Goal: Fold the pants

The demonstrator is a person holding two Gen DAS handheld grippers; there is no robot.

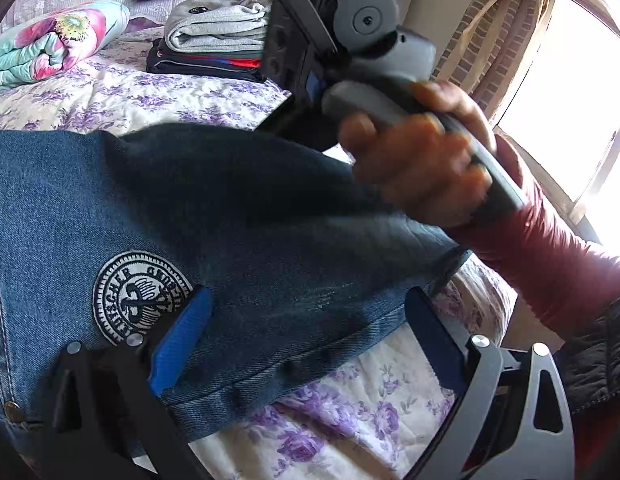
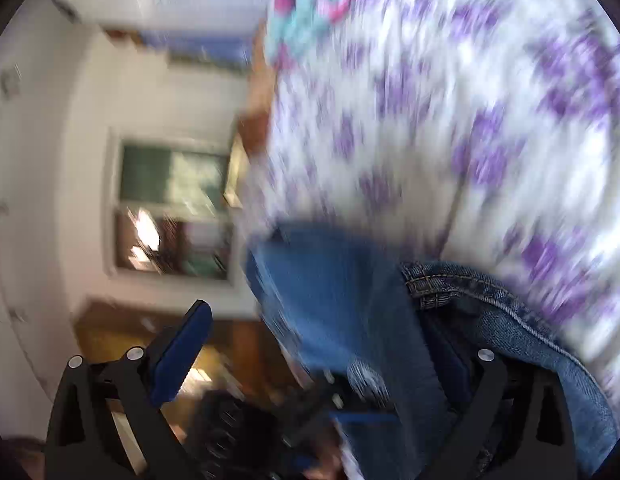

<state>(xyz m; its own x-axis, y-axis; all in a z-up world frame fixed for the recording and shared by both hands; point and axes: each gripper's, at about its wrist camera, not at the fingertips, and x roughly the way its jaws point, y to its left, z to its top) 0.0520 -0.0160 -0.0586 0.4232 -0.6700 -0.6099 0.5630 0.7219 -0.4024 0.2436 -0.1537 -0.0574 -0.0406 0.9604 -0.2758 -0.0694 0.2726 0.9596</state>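
Observation:
Blue denim jeans (image 1: 189, 208) with a round white embroidered patch (image 1: 139, 296) lie across the purple-flowered bedspread (image 1: 350, 408). My left gripper (image 1: 305, 332) is open, its blue-padded fingers (image 1: 181, 344) spread over the jeans' edge. My right gripper (image 2: 310, 344) is open too, seen from the side in the left wrist view (image 1: 350, 20), held by a hand in a red sleeve. In the blurred right wrist view a jeans hem (image 2: 470, 292) drapes against the right finger, touching it.
A stack of folded clothes (image 1: 217, 40), grey on top, sits at the far side of the bed. A floral quilt roll (image 1: 49, 44) lies at far left. A curtain and bright window (image 1: 570, 92) are on the right.

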